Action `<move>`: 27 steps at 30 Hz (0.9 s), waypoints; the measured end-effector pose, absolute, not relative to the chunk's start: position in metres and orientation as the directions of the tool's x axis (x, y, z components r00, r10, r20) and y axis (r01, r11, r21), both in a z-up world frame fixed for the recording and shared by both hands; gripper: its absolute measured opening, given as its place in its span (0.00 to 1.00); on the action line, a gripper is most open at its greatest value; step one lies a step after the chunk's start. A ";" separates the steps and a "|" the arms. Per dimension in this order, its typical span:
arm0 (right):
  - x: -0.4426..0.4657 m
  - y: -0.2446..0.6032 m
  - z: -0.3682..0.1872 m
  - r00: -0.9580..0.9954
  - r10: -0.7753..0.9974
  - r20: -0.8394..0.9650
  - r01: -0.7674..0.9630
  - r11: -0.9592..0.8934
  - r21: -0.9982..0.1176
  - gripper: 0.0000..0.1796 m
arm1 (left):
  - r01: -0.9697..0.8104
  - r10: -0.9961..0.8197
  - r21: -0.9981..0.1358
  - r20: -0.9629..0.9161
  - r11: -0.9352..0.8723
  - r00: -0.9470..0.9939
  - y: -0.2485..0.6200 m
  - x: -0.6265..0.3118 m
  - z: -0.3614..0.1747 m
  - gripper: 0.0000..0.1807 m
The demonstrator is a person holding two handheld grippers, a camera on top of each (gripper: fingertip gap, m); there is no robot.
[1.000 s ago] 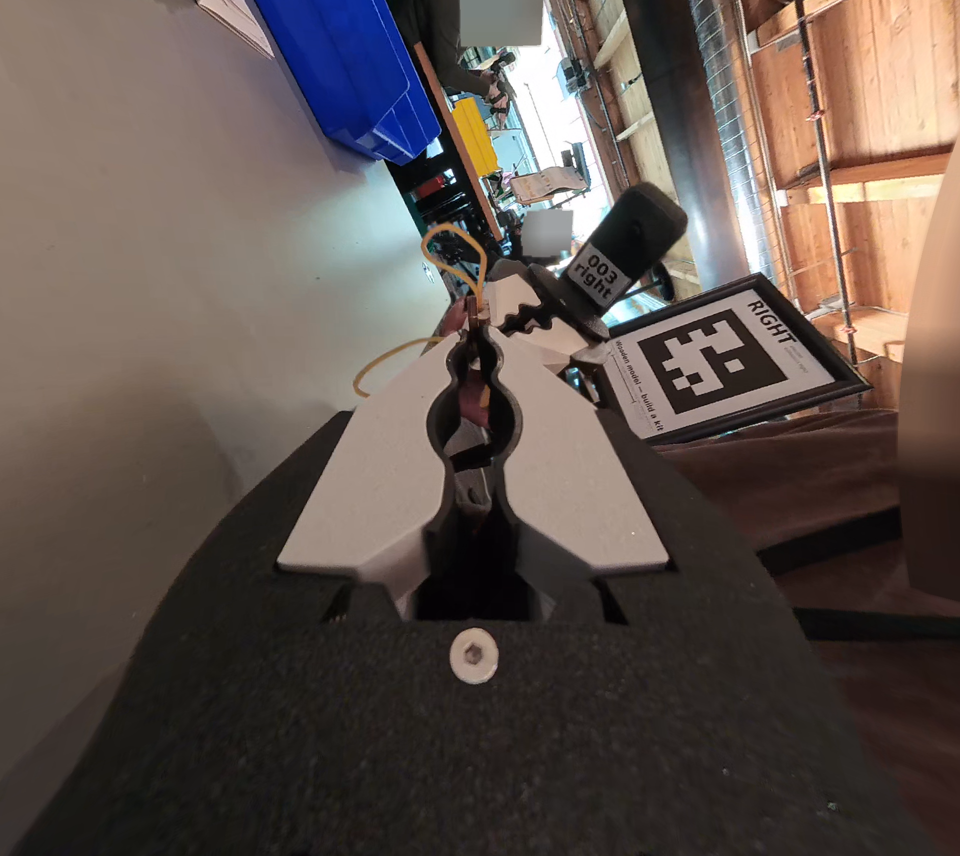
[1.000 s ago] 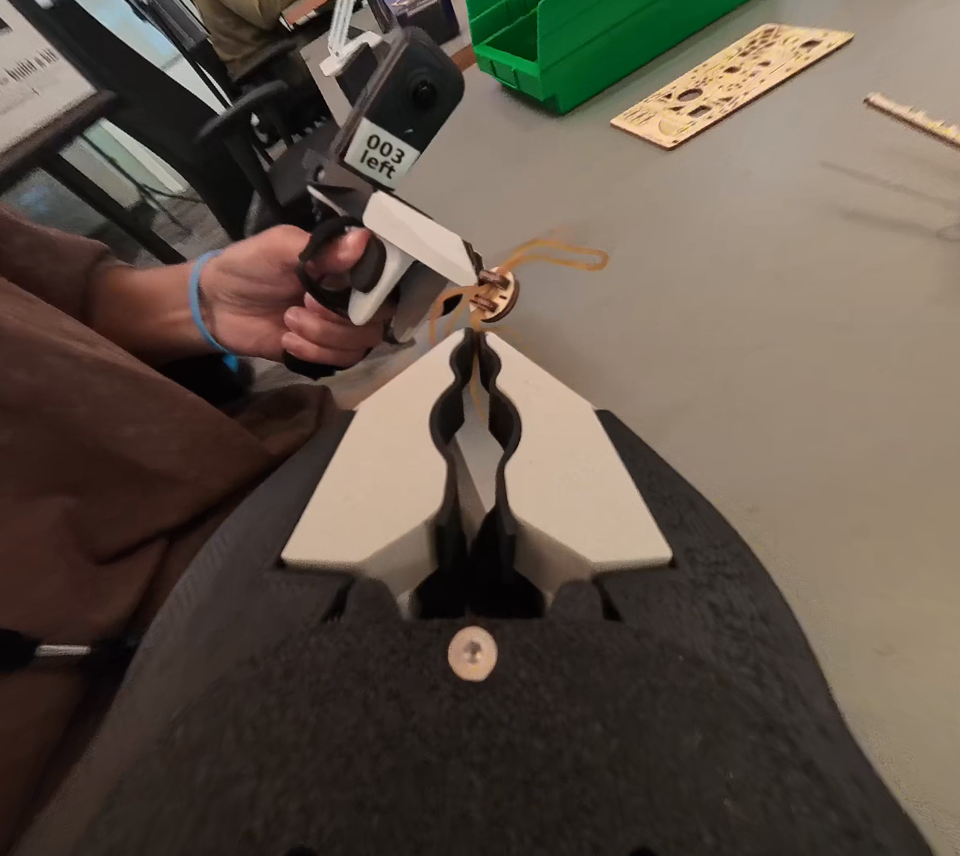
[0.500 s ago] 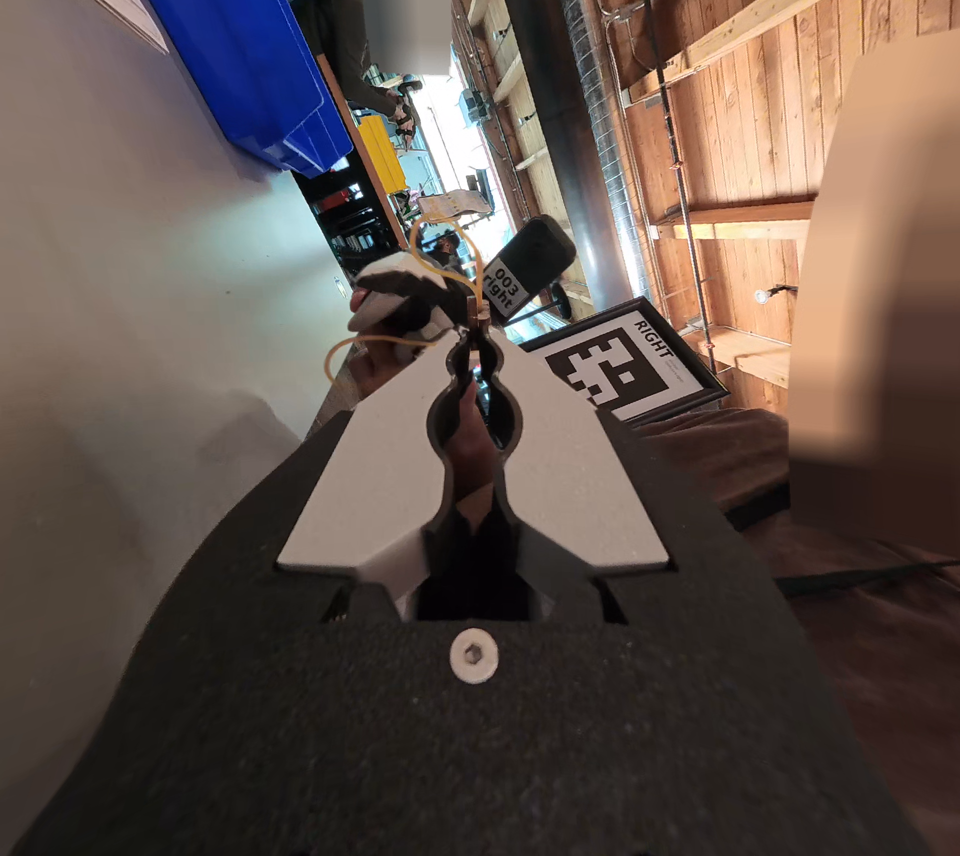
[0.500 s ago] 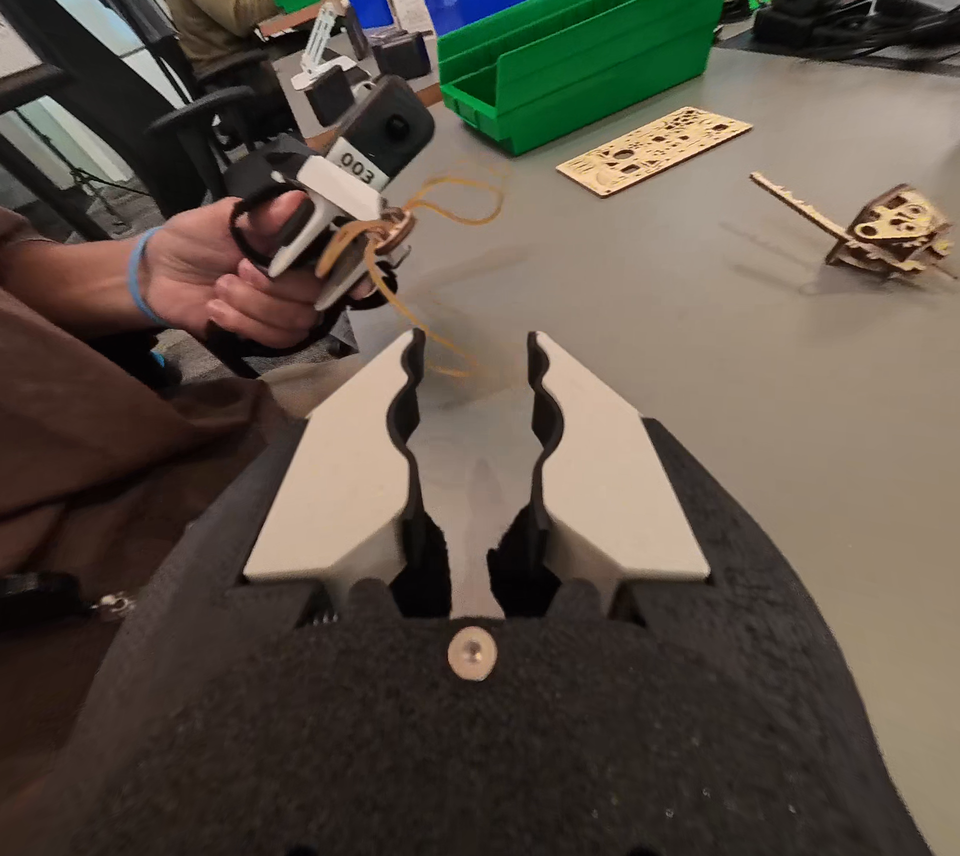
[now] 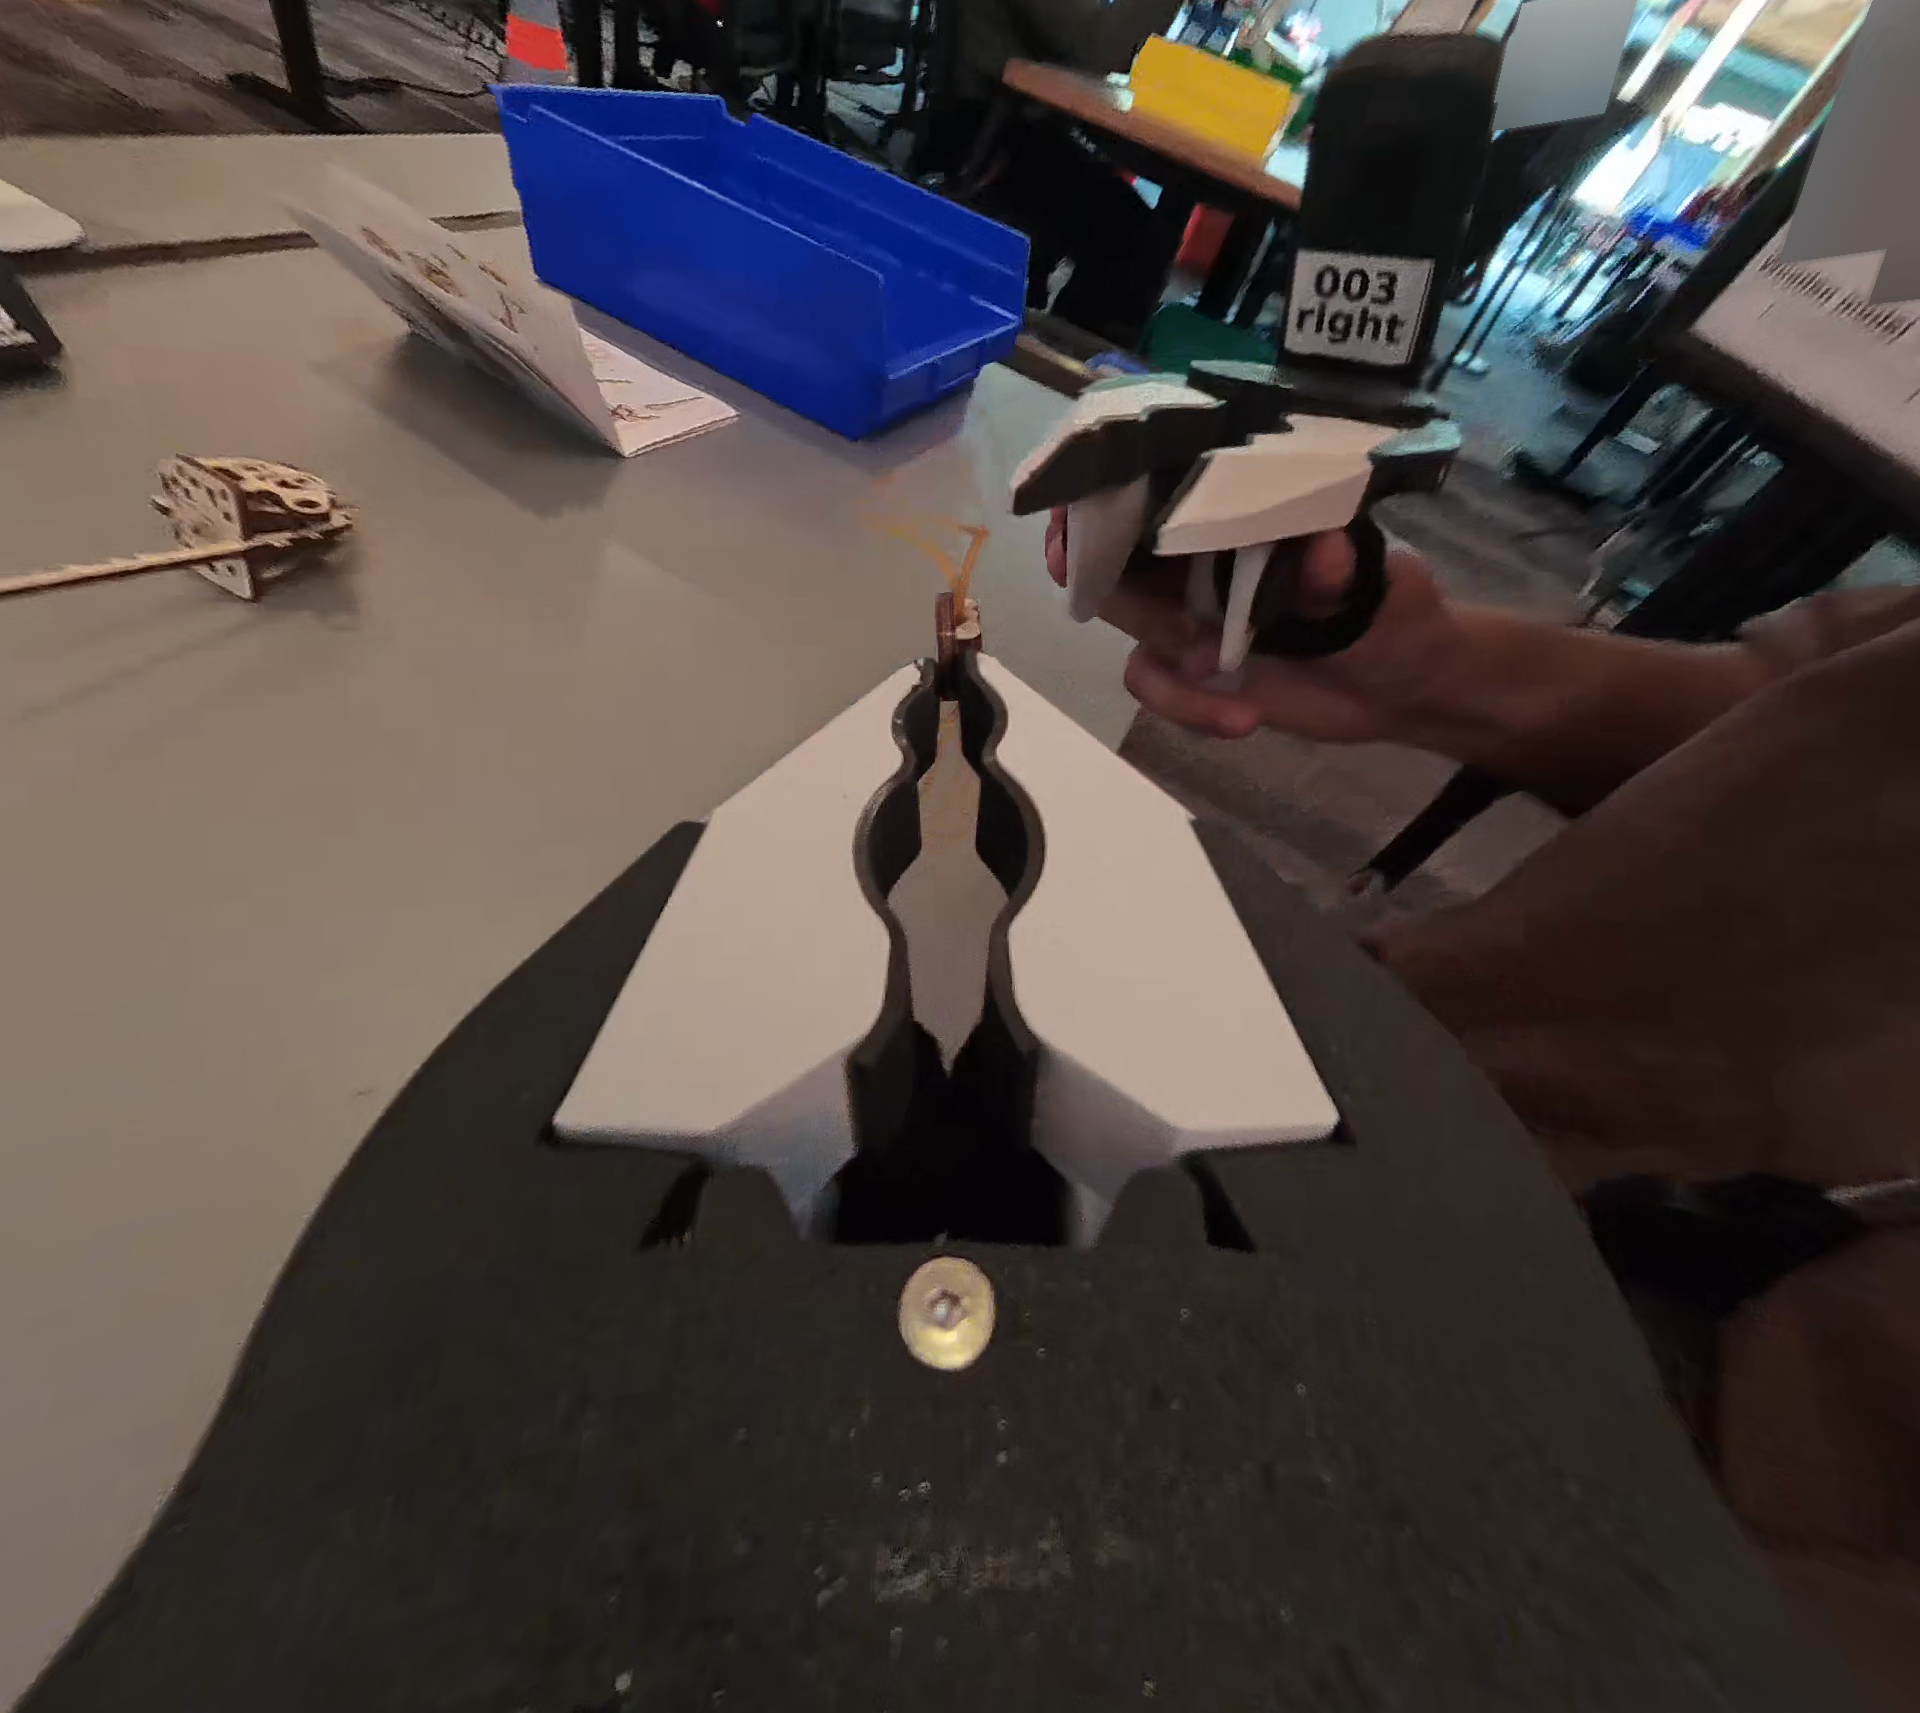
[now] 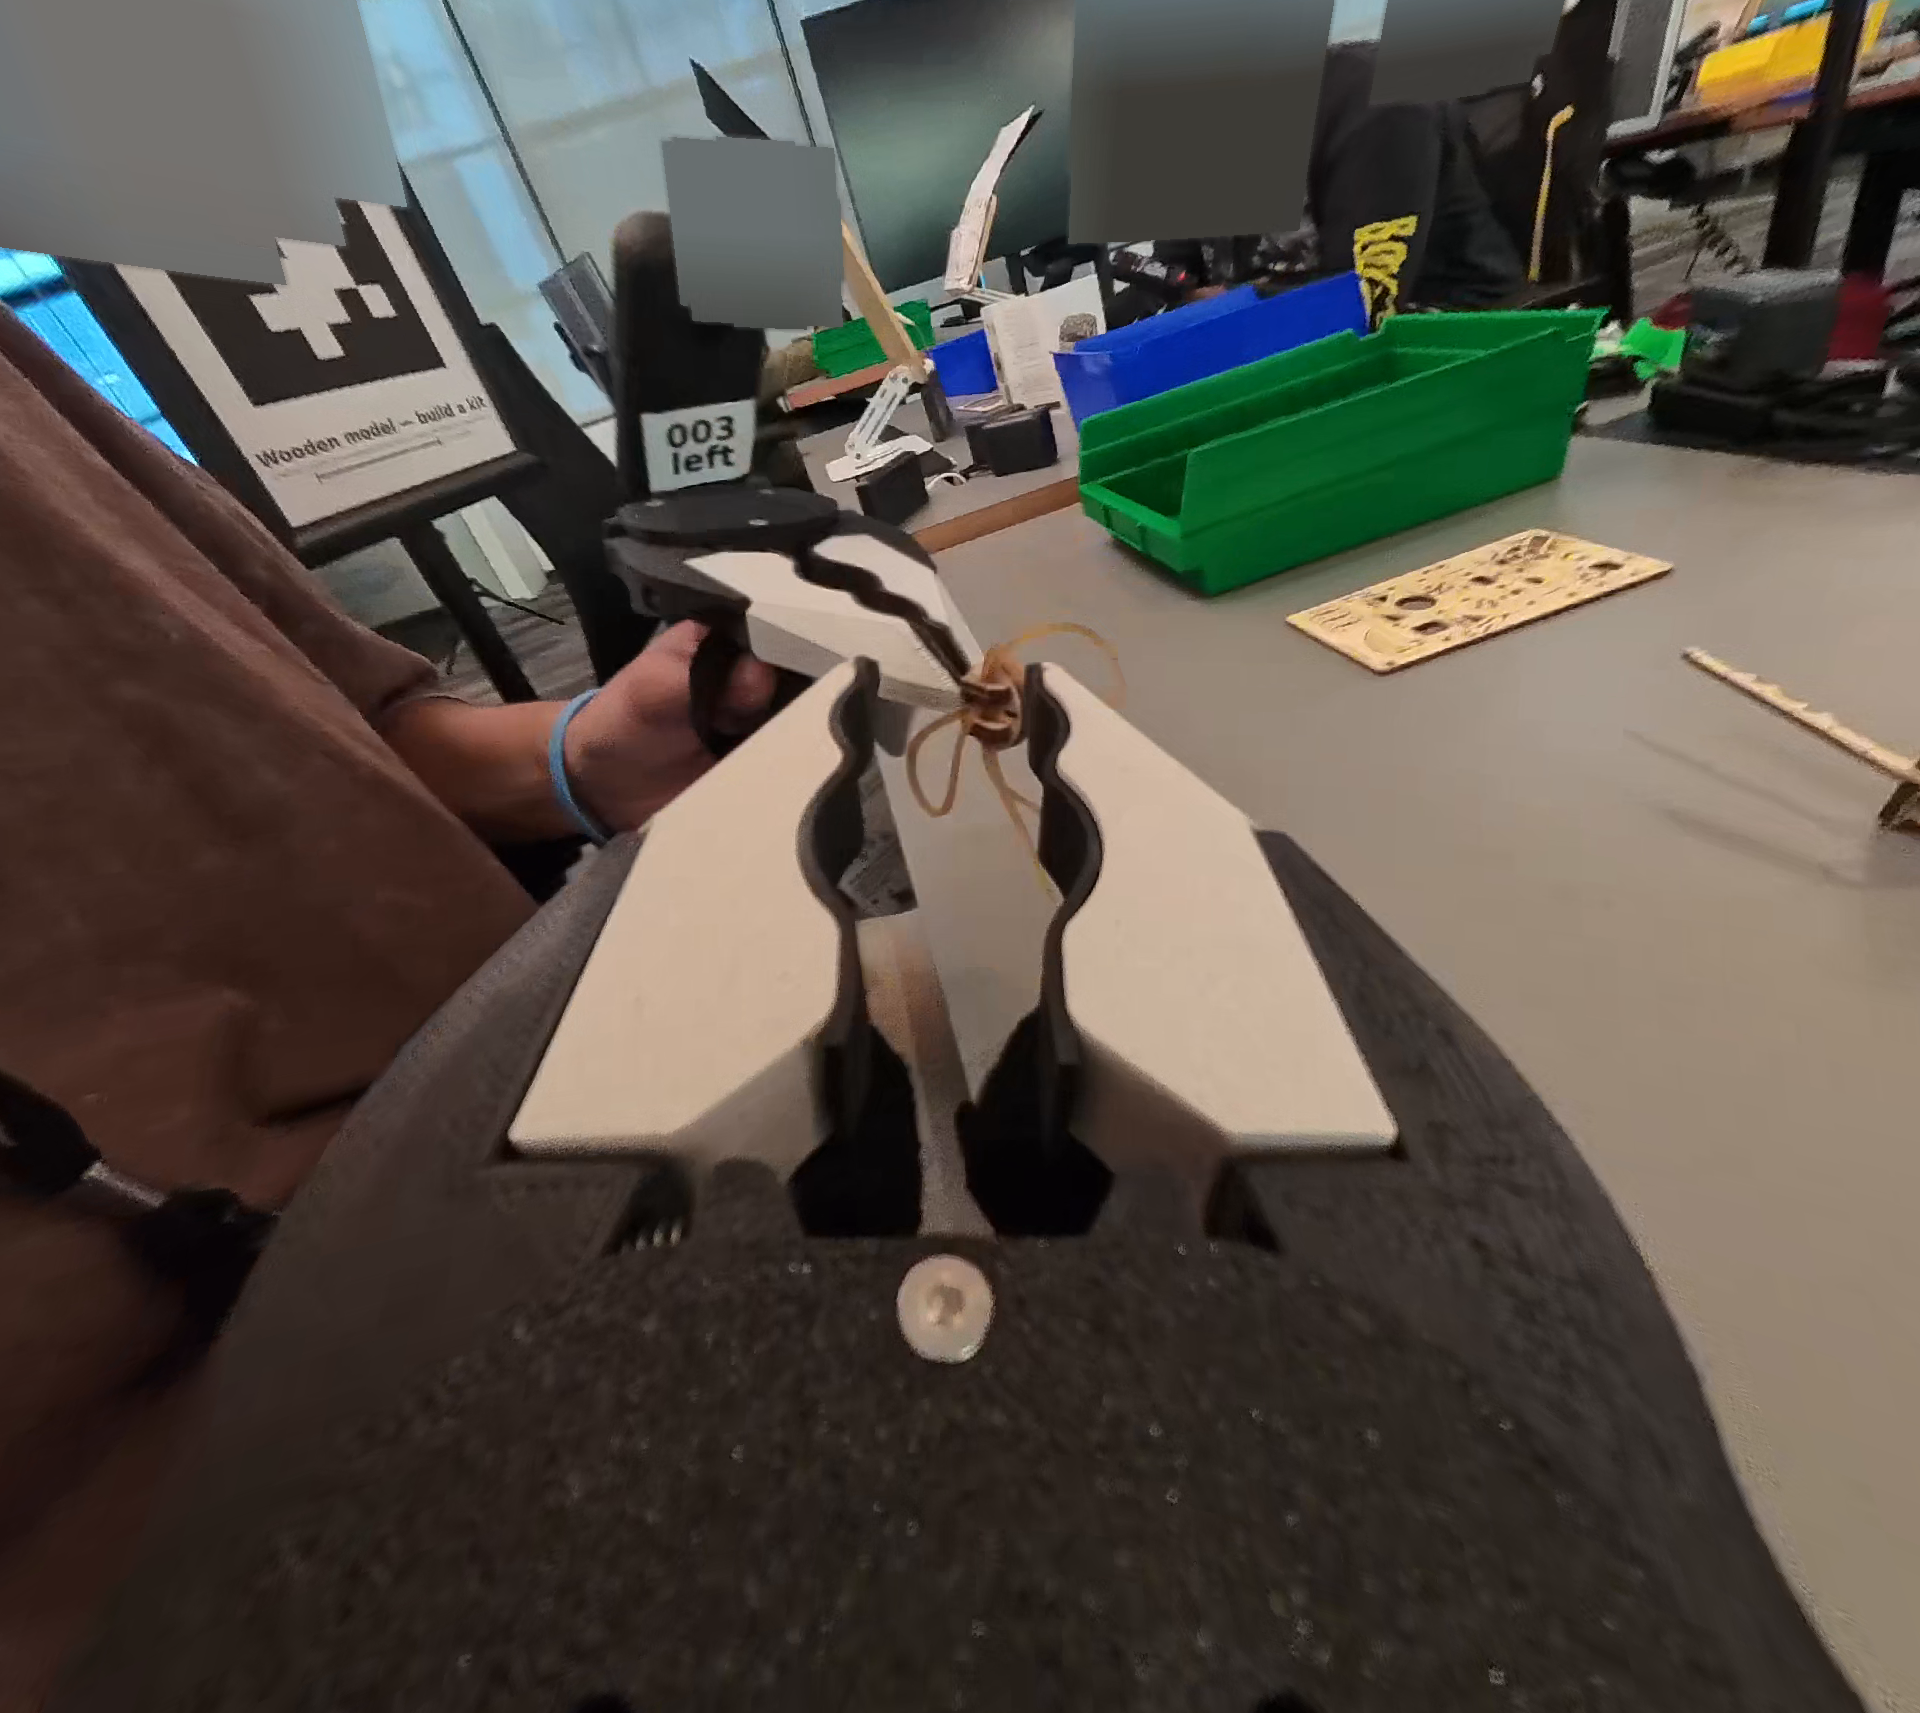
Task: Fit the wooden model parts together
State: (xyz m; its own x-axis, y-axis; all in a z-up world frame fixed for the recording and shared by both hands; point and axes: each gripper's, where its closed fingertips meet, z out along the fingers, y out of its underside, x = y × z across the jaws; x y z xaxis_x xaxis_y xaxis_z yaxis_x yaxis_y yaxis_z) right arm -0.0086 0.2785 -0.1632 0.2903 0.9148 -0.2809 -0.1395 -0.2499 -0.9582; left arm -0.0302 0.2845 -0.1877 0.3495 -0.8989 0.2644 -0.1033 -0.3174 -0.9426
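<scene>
Wooden disc (image 6: 989, 699), small and round with a rubber band (image 6: 961, 764) looped about it, is sitting pinched at the very tip of the left gripper (image 5: 948, 676), whose fingers are pressing together on it above the grey table (image 5: 312, 780). In the right wrist view the right gripper (image 6: 948, 687) is standing spread wide, its two fingers (image 6: 1143, 832) flanking the disc without clearly touching it; contact there is hard to judge. The left gripper (image 6: 831, 614) is crossing in from the left in that view and is partly covering the gap between the right fingers. A half-built wooden model (image 5: 244, 510) with a long toothed strip is lying well apart on the table, and in the right wrist view it is cut off by the picture's edge. A flat punched wooden sheet (image 6: 1475, 593) is lying near a green bin (image 6: 1330, 458); a blue bin (image 5: 758, 261) and a folded paper leaflet (image 5: 499, 323) are resting farther back. In the left wrist view the right gripper (image 5: 1143, 468) is appearing just beside the disc, held by a hand (image 5: 1247, 655). The band's upper loops are blurring in the left wrist view, and the disc is showing there edge-on only.
</scene>
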 end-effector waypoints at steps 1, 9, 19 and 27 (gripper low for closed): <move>-0.009 0.280 -0.165 0.282 0.908 -0.310 -0.144 -0.279 -0.949 0.16 | -0.129 -0.905 -0.949 0.226 -0.288 0.359 0.283 -0.029 -0.189 0.00; -0.003 0.297 -0.194 0.301 0.816 -0.493 -0.130 -0.478 -0.869 0.20 | -0.237 -0.926 -0.957 0.070 -0.168 0.371 0.278 -0.019 -0.196 0.01; -0.006 0.290 -0.188 0.188 0.787 -0.588 -0.175 -0.562 -0.808 0.18 | -0.239 -0.926 -0.954 0.085 -0.182 0.367 0.278 -0.019 -0.198 0.01; 0.001 0.292 -0.188 0.246 0.795 -0.555 -0.171 -0.528 -0.832 0.16 | -0.108 -0.904 -0.924 0.327 -0.367 0.274 0.276 -0.015 -0.191 0.01</move>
